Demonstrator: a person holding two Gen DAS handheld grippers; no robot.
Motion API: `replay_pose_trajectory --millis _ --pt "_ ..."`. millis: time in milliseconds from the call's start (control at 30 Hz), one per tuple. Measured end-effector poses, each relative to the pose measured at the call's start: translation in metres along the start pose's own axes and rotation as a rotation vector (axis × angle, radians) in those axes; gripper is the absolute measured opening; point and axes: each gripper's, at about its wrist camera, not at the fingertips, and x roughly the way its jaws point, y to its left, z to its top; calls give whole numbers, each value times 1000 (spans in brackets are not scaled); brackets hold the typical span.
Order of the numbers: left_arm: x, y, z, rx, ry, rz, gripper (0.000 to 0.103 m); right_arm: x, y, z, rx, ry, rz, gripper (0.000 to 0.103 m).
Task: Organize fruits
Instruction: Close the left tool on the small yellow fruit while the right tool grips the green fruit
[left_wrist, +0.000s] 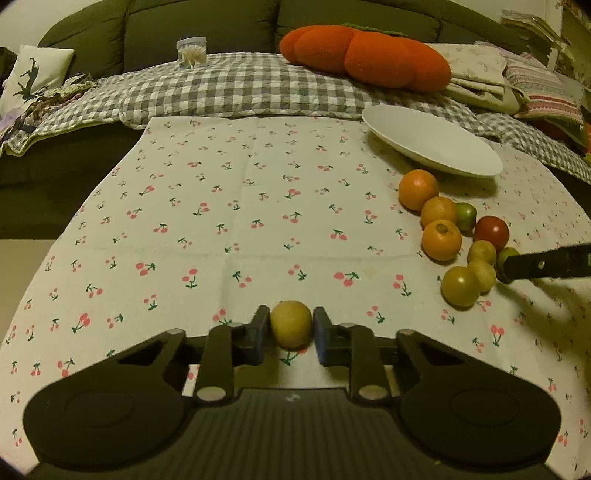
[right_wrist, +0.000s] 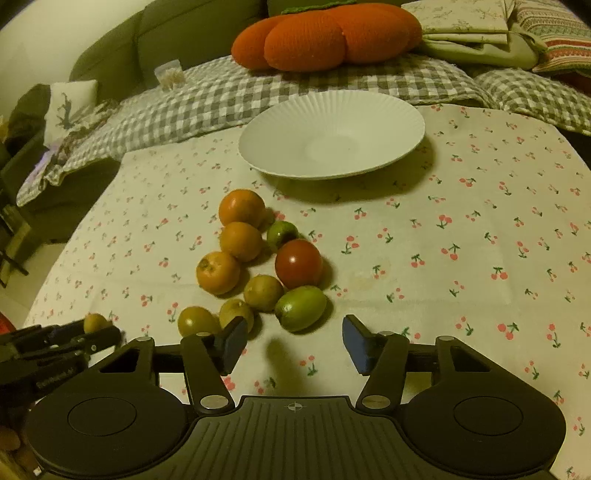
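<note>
Fruit in hand: a small yellow fruit (left_wrist: 291, 324) sits between the blue pads of the left hand-held gripper (left_wrist: 291, 328), which is closed onto it on both sides, low over the cherry-print cloth (left_wrist: 240, 206).
Right side: the right hand-held gripper (right_wrist: 293, 341) stands partly open with nothing between its pads; a green fruit (right_wrist: 300, 308) lies just ahead of the gap, not yet inside it.
Pile: the other fruits lie bunched on the cloth, three orange ones (right_wrist: 242, 207) in a row, a red one (right_wrist: 298, 263) touching the green fruit, and small yellowish ones (right_wrist: 263, 292) close beside it.
Plate: a white fluted plate (right_wrist: 388, 110) sits empty beyond the pile, near the far edge of the bench.
Stage: judging by the bare plate, sorting has barely begun.
Risk, left: the fruit is round and smooth and held only across its middle, so a tilt or a quick lift could let it squirt out and roll away.
Risk, right: the left pad is almost touching a yellowish fruit, so closing on the green fruit could nudge neighbours and scatter the pile.
Risk, crossing: the plate lies on the right side, so the left arm's path there may cross the right arm's.
Risk, squeeze: a hard grip could bruise soft fruit.
</note>
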Motion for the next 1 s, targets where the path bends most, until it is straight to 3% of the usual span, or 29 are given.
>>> replay_pose_trajectory --millis 267,467,1000 --pt "-1 -3 1 3 -7 -12 22 14 0 2 -22 -4 -37 47" --pt "-3 -3 3 1 -12 -14 22 22 3 3 -50 -18 -42 33" --pt "-29 -9 16 -14 -49 -31 22 -14 8 6 -30 -70 10 32"
